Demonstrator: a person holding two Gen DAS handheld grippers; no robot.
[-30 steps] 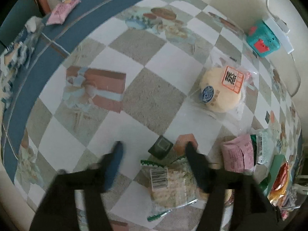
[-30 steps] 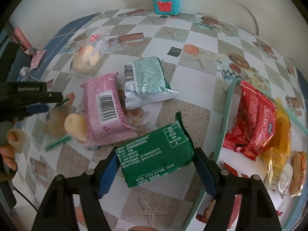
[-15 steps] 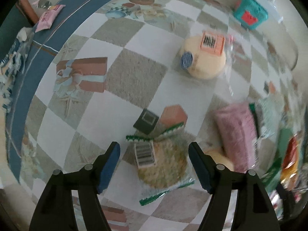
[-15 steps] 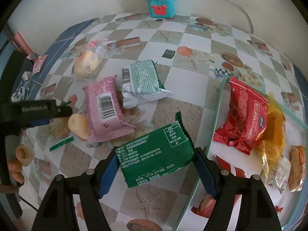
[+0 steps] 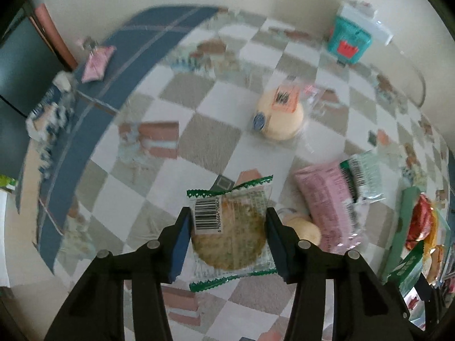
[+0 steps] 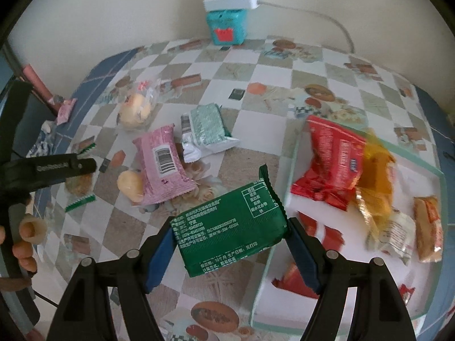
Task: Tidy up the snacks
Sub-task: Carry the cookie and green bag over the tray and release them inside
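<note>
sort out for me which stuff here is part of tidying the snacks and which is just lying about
Part of the job:
- dark green foil packet, in the right tool
- clear-wrapped round biscuit, in the left tool
- pink packet
- pale green packet
- glass-walled tray

Lying about:
- teal box
- white power strip

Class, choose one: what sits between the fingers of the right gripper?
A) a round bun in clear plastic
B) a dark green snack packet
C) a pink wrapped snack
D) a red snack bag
B: in the right wrist view, the right gripper is shut on the dark green snack packet, both fingers pressing its ends.
</note>
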